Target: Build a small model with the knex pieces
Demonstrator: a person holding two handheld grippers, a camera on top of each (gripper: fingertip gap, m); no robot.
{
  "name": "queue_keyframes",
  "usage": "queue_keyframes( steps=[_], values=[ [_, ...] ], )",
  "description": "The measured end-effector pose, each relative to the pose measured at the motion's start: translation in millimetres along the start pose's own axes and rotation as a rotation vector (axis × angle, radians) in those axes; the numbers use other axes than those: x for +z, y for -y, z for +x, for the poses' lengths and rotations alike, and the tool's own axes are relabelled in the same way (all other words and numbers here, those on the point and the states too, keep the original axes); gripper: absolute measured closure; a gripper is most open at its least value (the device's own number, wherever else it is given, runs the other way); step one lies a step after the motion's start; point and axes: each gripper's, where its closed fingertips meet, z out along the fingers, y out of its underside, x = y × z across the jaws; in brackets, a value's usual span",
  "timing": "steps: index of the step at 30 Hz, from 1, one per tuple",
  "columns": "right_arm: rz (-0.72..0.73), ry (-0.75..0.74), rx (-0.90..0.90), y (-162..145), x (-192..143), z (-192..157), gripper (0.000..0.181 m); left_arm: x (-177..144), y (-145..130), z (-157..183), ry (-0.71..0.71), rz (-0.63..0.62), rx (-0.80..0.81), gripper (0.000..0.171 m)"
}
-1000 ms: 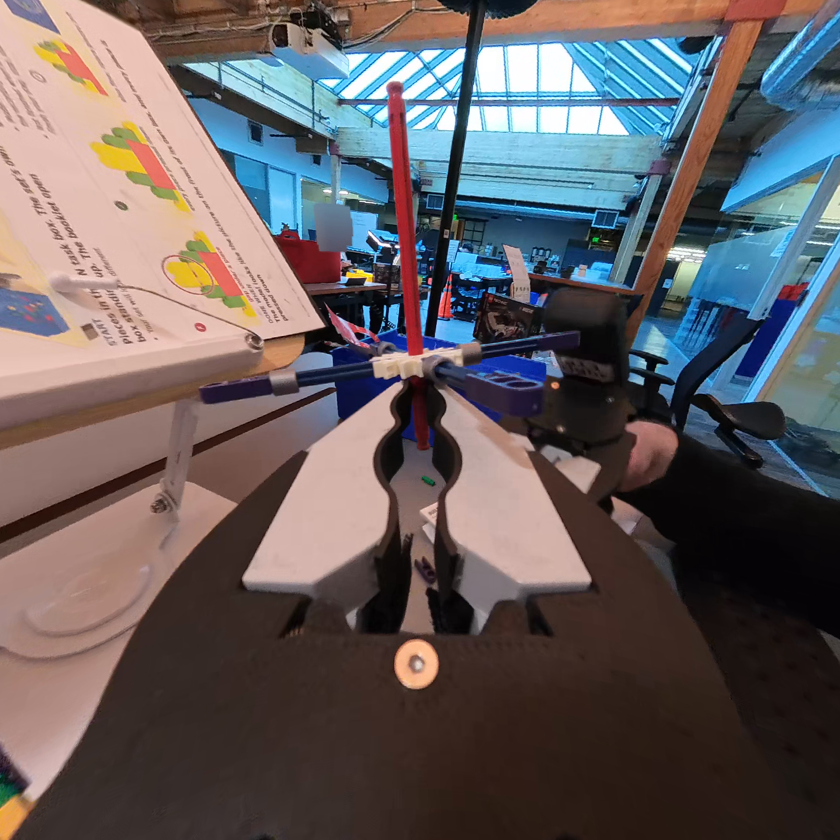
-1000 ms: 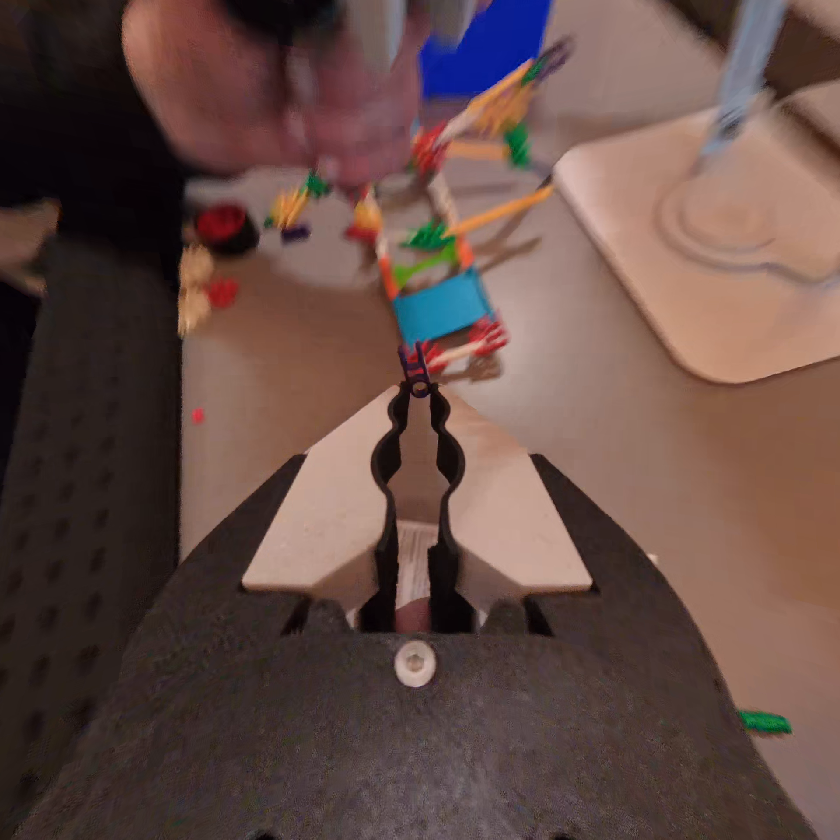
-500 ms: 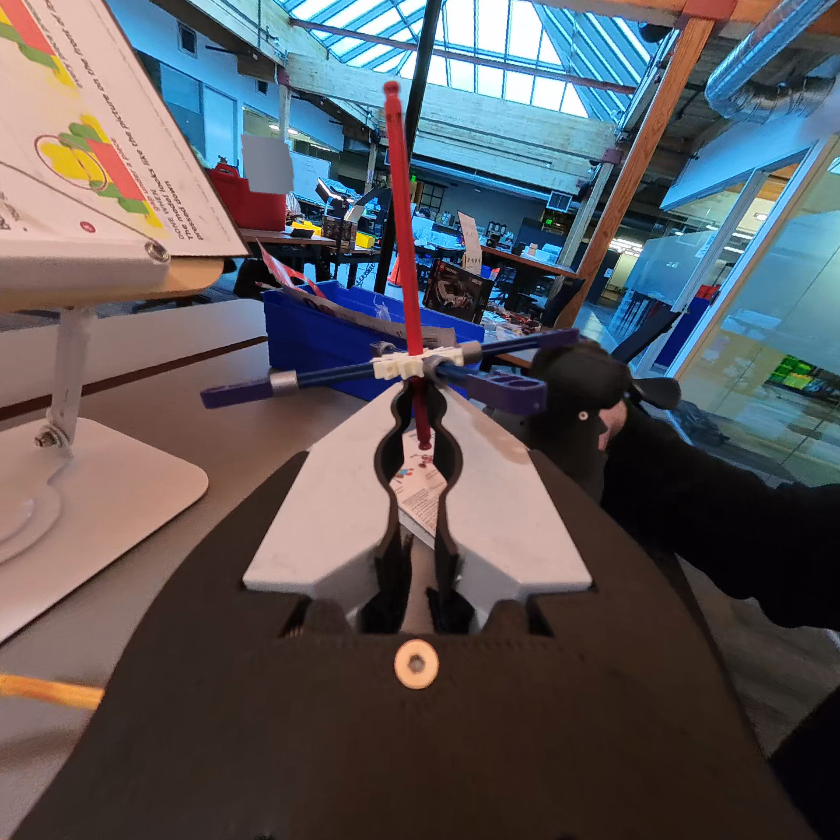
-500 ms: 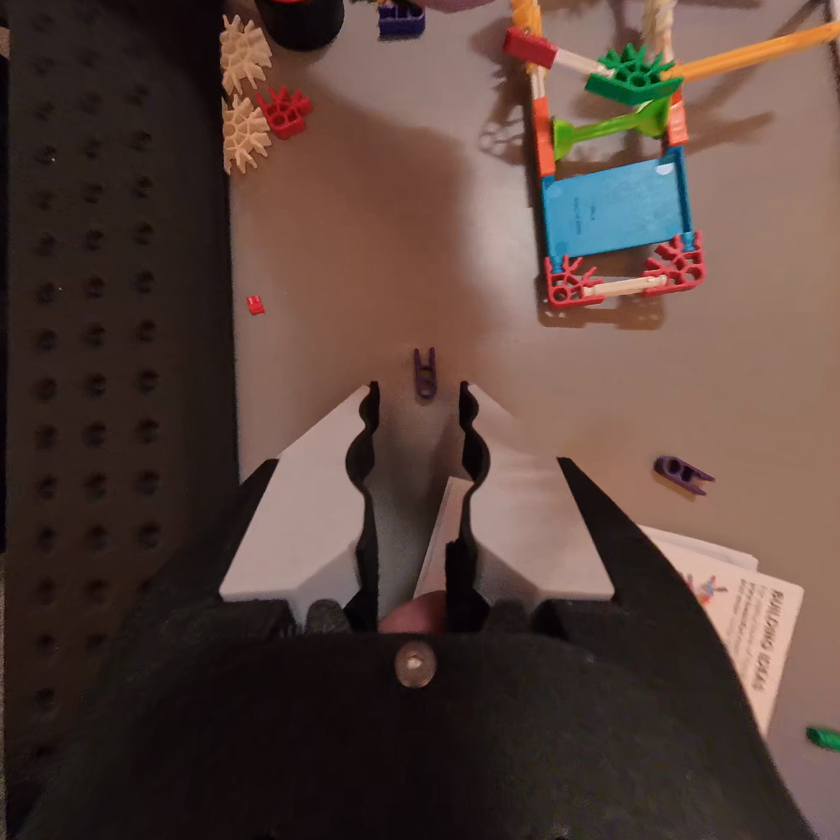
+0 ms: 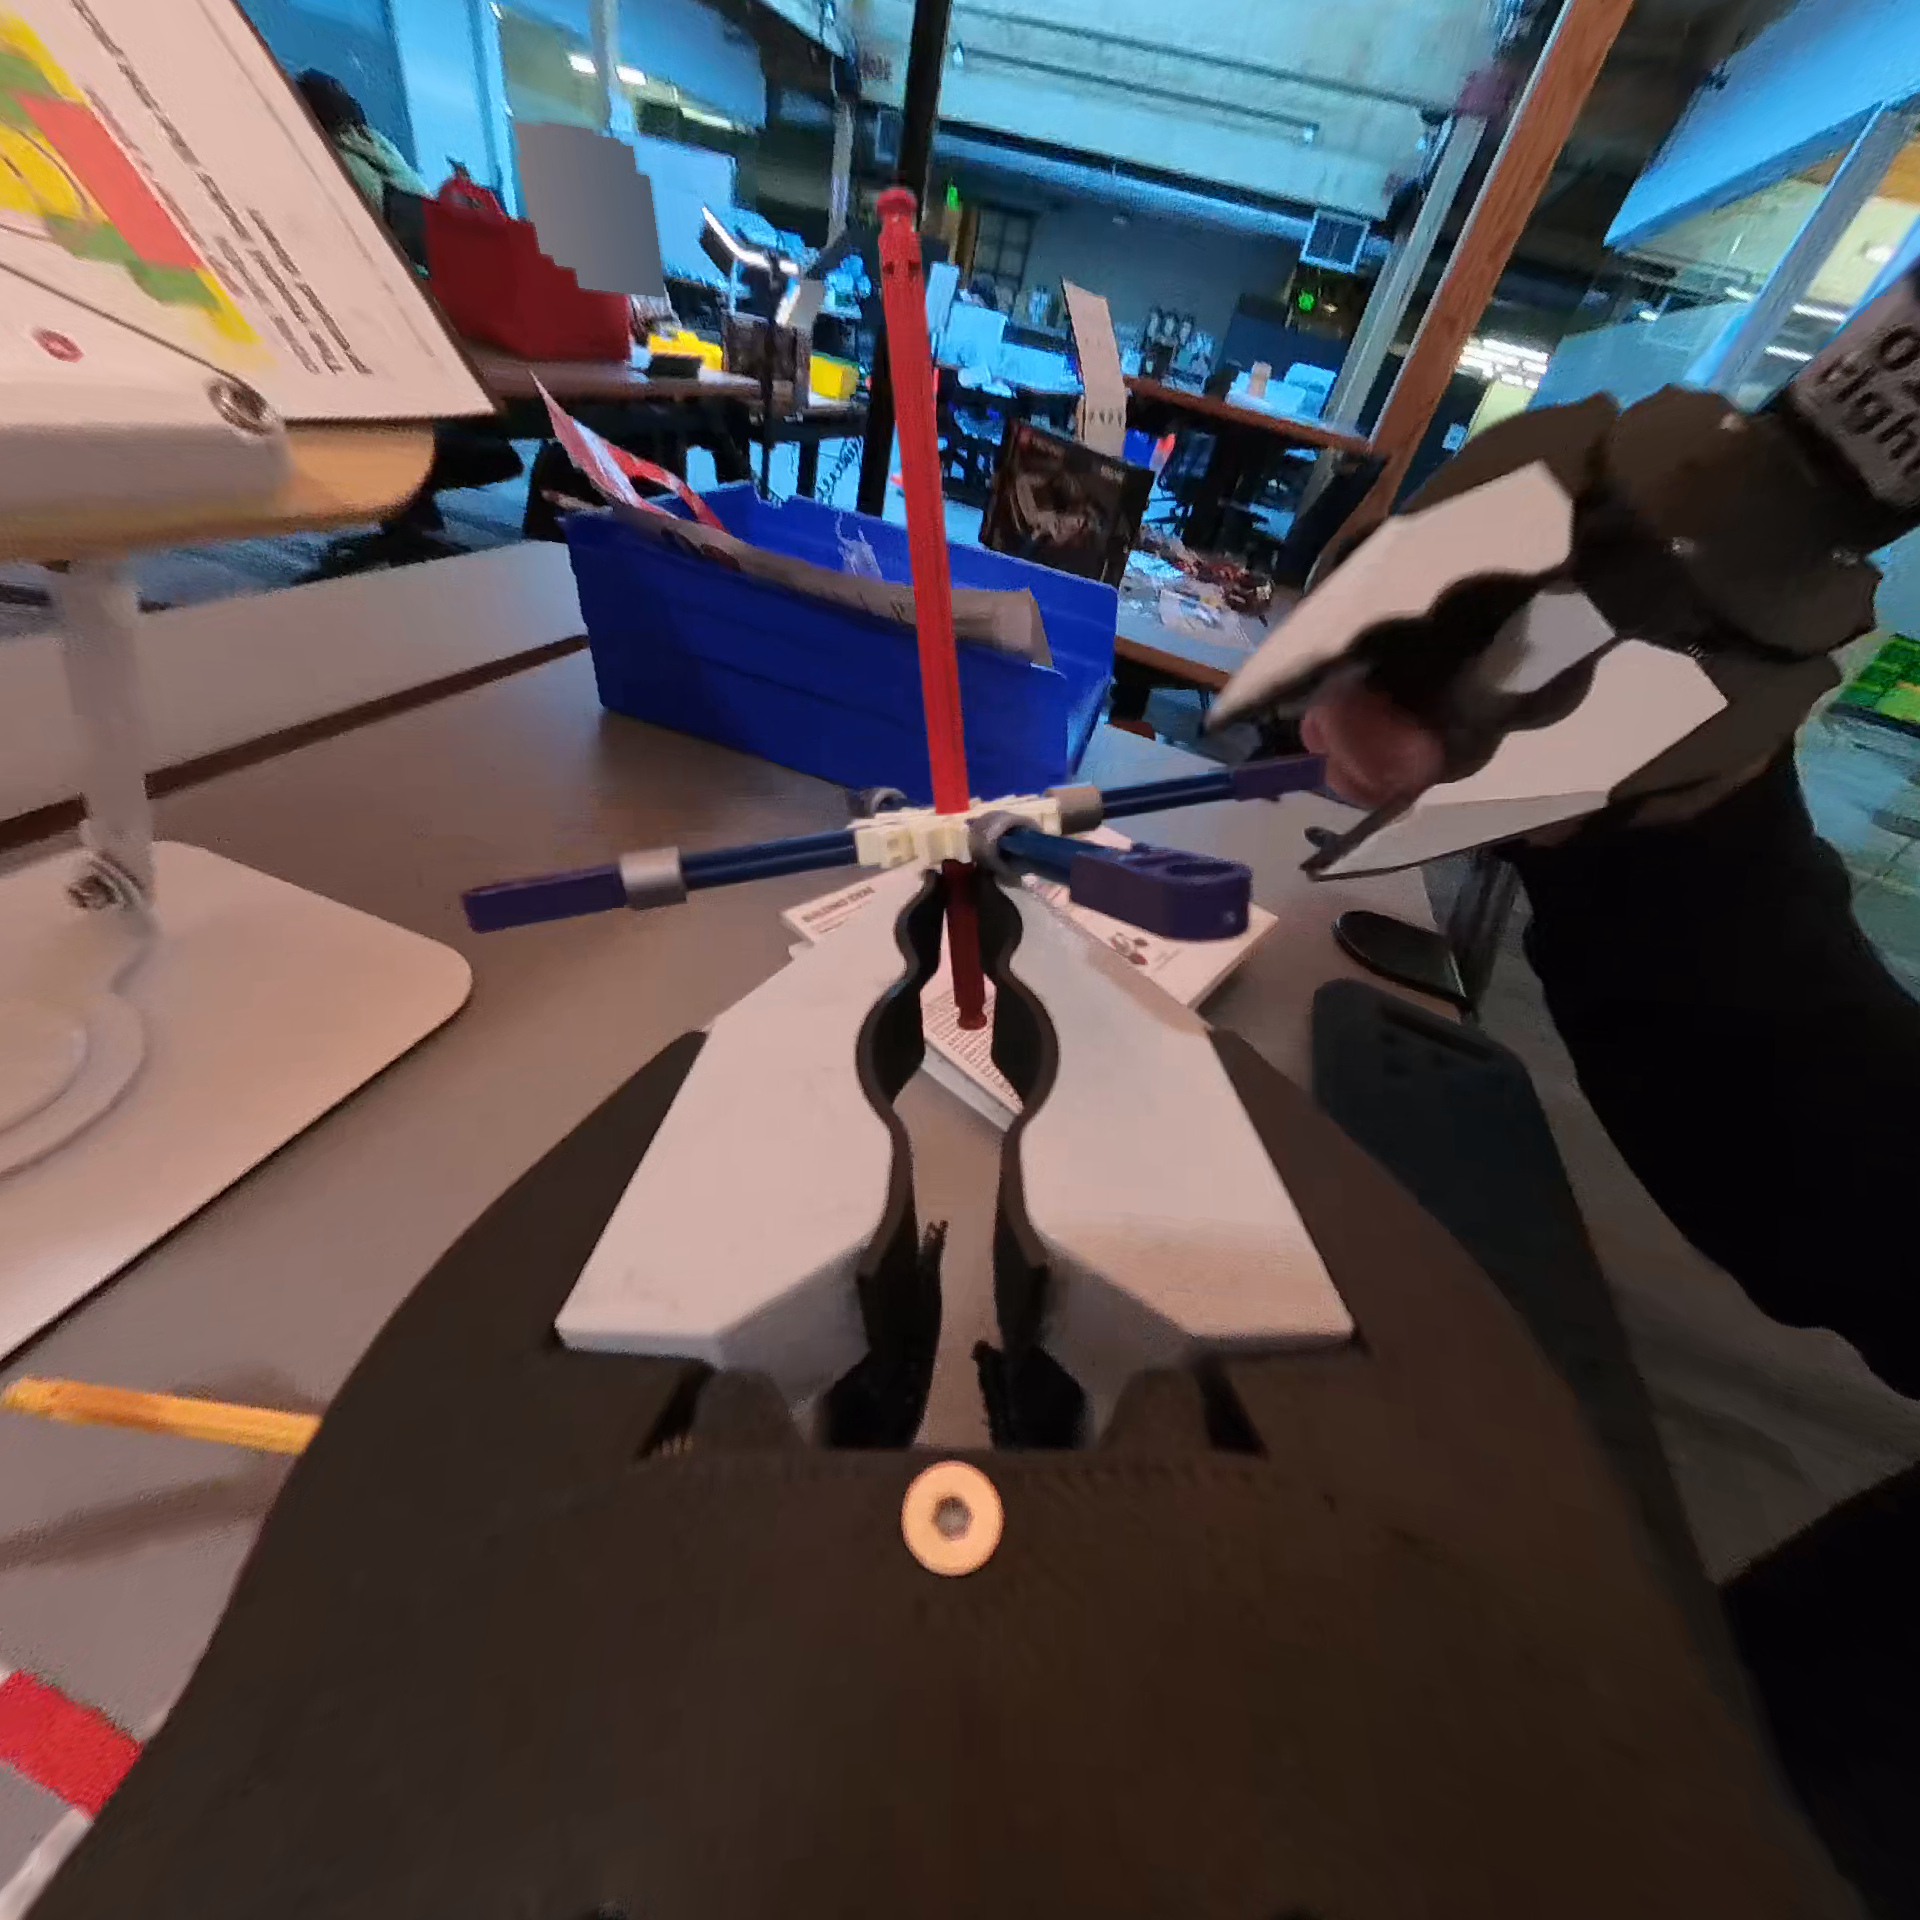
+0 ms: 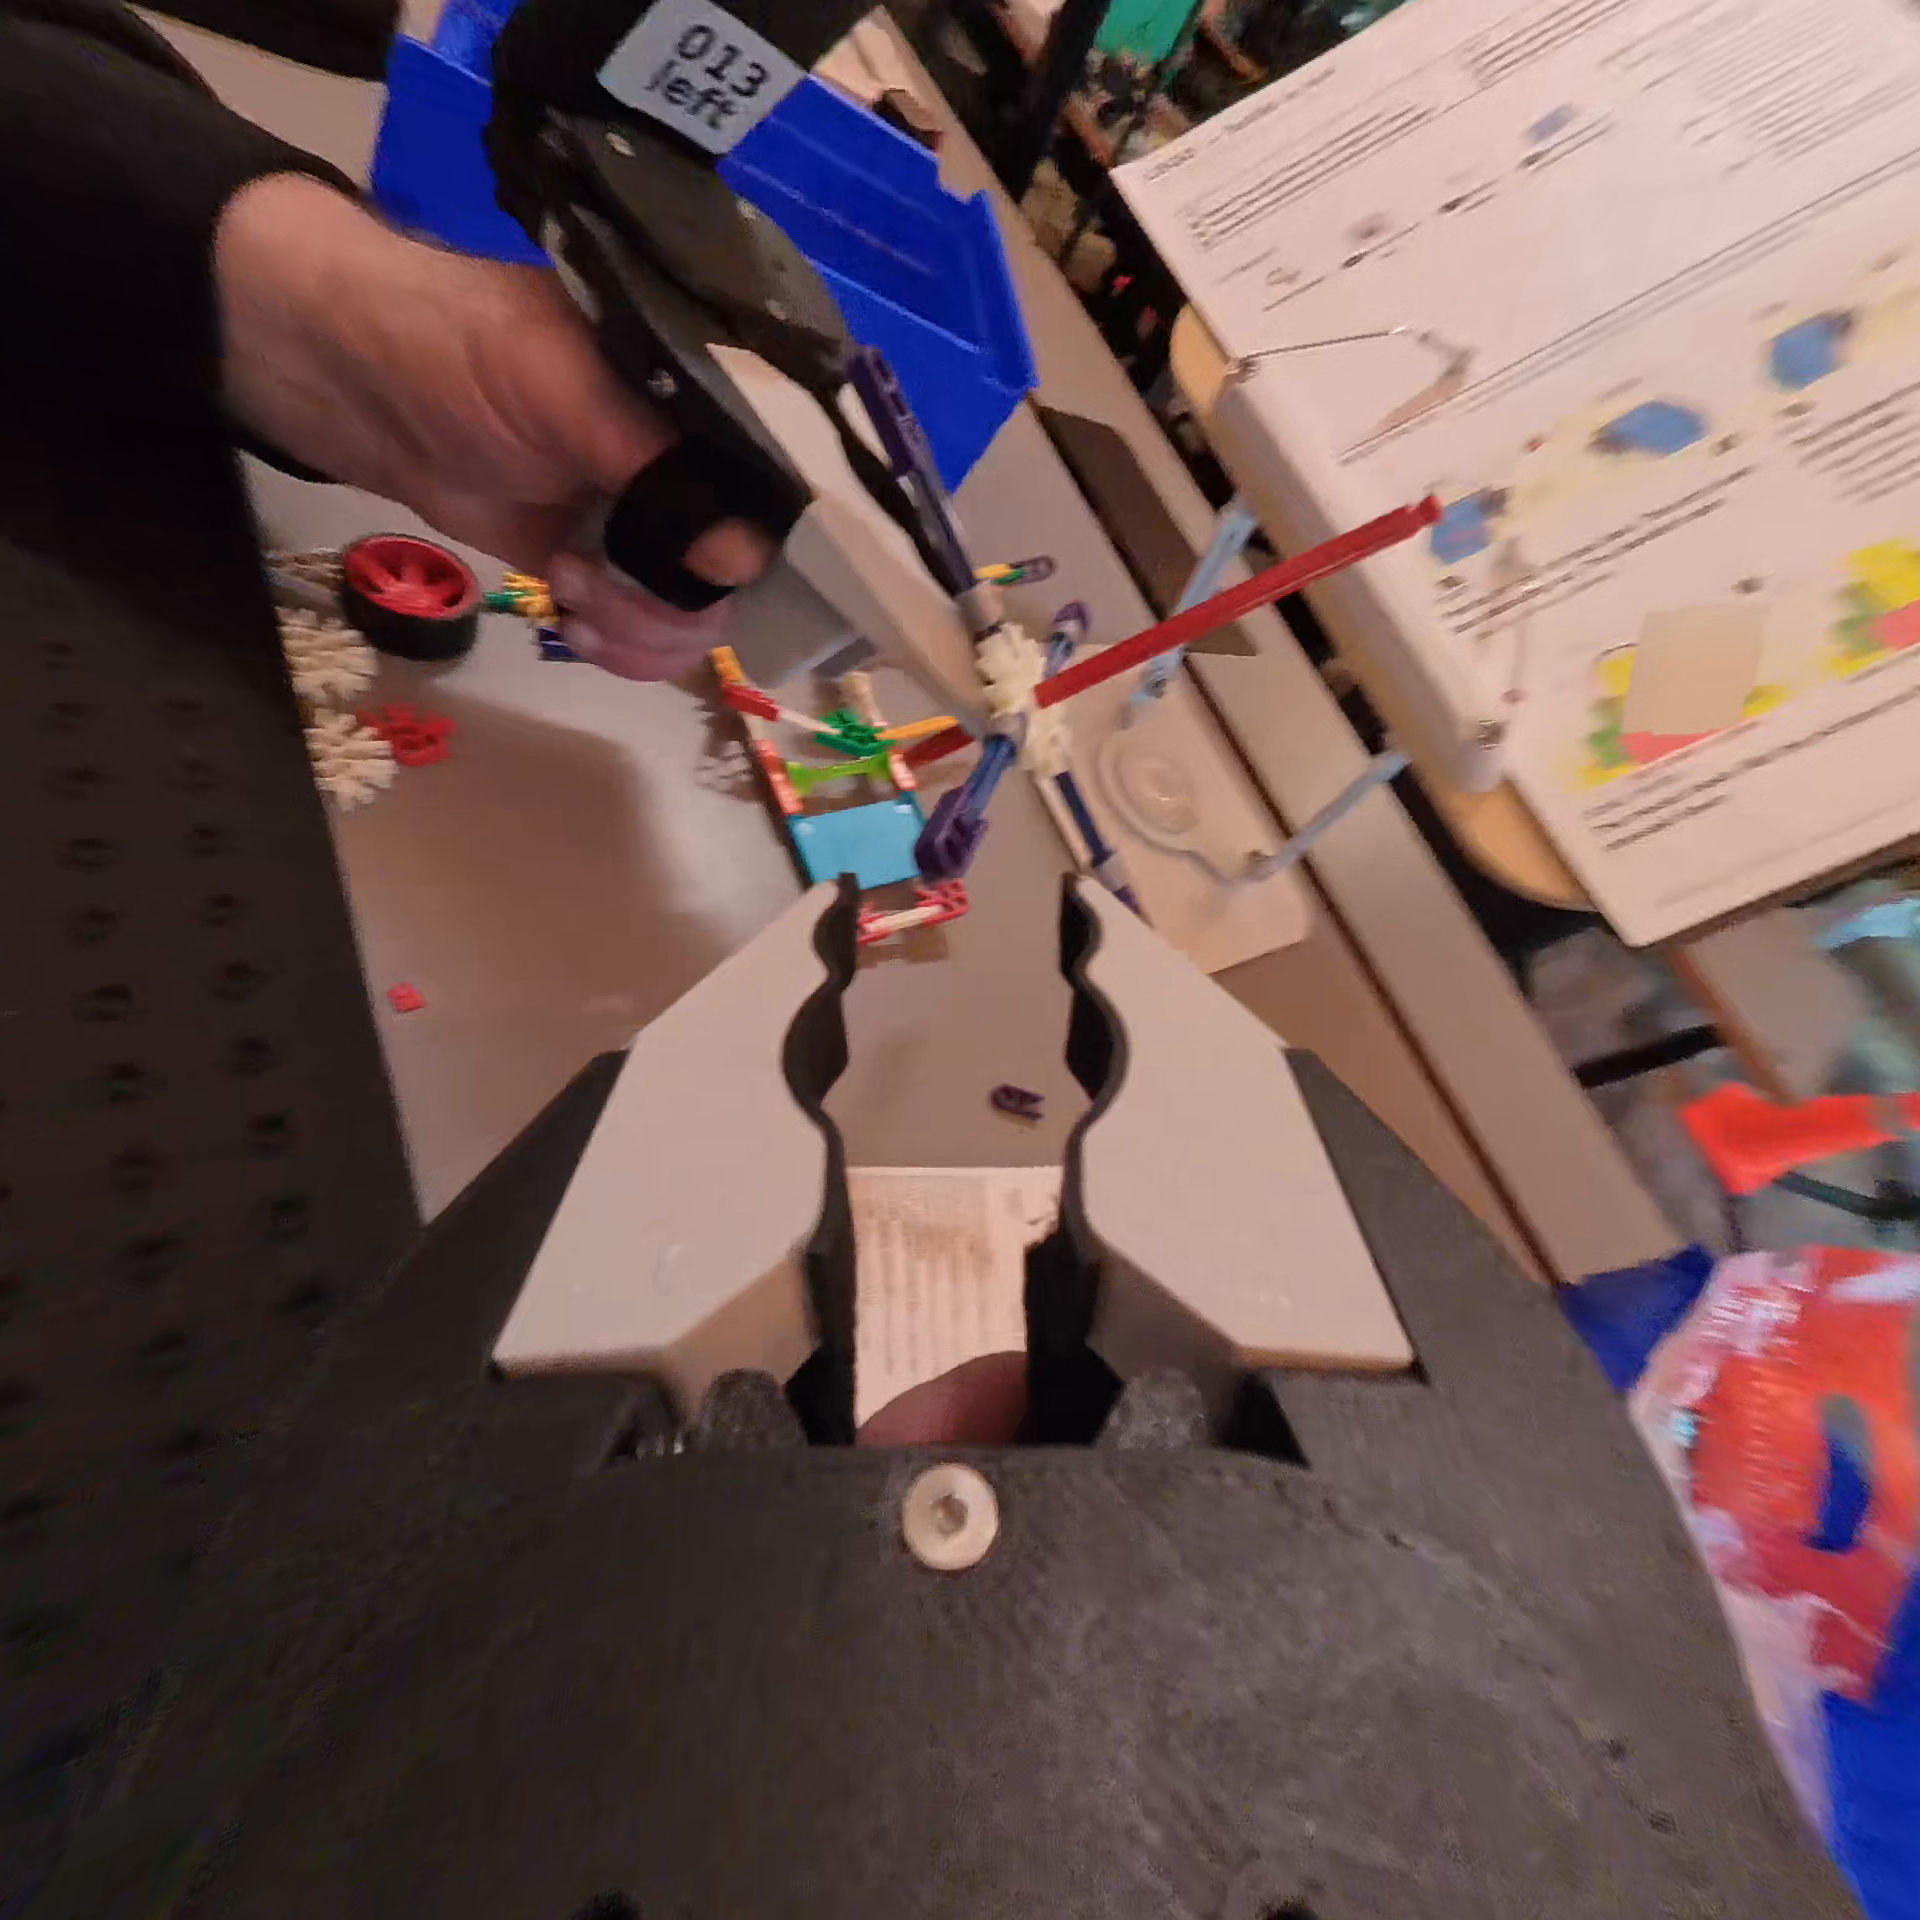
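Up front, left tool (image 5: 954, 914) clamping red rod (image 5: 920, 499), right tool (image 6: 954, 914) agape, labelled tag (image 6: 701, 78).

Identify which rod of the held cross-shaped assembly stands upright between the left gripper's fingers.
The red rod, clamped in the left gripper. It rises from the white hub; the dark blue rods spread sideways.

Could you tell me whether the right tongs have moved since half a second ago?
Yes. The right tongs have risen from the grey table, where they pointed at a small purple connector, and now approach the rod assembly, open and empty.
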Motion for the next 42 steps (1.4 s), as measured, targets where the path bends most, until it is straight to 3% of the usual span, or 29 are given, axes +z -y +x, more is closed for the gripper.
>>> queue_keyframes(
  steps=[2, 5, 8, 11, 17, 25, 28, 33, 38, 42],
  values=[
    [-0.053, -0.063, -0.092, -3.8, 6.8, 1.8, 0.124, 2.5, -1.1, 4.2, -0.016, -0.012, -0.03, 0.169],
    [-0.086, -0.125, -0.235, -12.5, 26.4, -0.7, 0.123, 8.4, -5.0, 20.1, -0.121, -0.047, -0.122, 0.168],
    [-0.005, -0.185, -0.23, -7.4, 40.6, 7.2, 0.149, 14.7, -16.4, 27.6, -0.152, -0.091, -0.128, 0.168],
    [0.002, -0.147, -0.248, -13.6, 49.6, 2.5, 0.172, 16.6, -17.3, 19.6, -0.138, -0.079, -0.166, 0.168],
    [0.039, -0.105, -0.223, -25.1, 52.7, 1.0, 0.175, 18.7, -28.5, 16.4, -0.186, -0.147, -0.183, 0.167],
    [0.02, -0.118, -0.156, -45.0, 50.1, 8.4, 0.176, 16.1, -35.9, 9.5, -0.14, -0.193, -0.056, 0.162],
    [0.015, -0.13, -0.154, -45.5, 49.2, 11.2, 0.176, 11.3, -43.9, -2.6, -0.068, -0.245, 0.038, 0.151],
    [-0.011, -0.105, -0.13, -50.9, 56.9, 6.9, 0.176, 10.5, -54.9, 8.2, -0.085, -0.291, 0.128, 0.138],
    [-0.006, -0.108, -0.141, -45.4, 64.5, 1.6, 0.176, 22.7, -65.2, 5.4, -0.056, -0.324, 0.102, 0.165],
    [-0.049, -0.185, -0.107, -52.9, 65.4, 24.7, 0.176, 11.4, -75.6, -6.0, -0.008, -0.409, 0.093, 0.167]
  ],
)
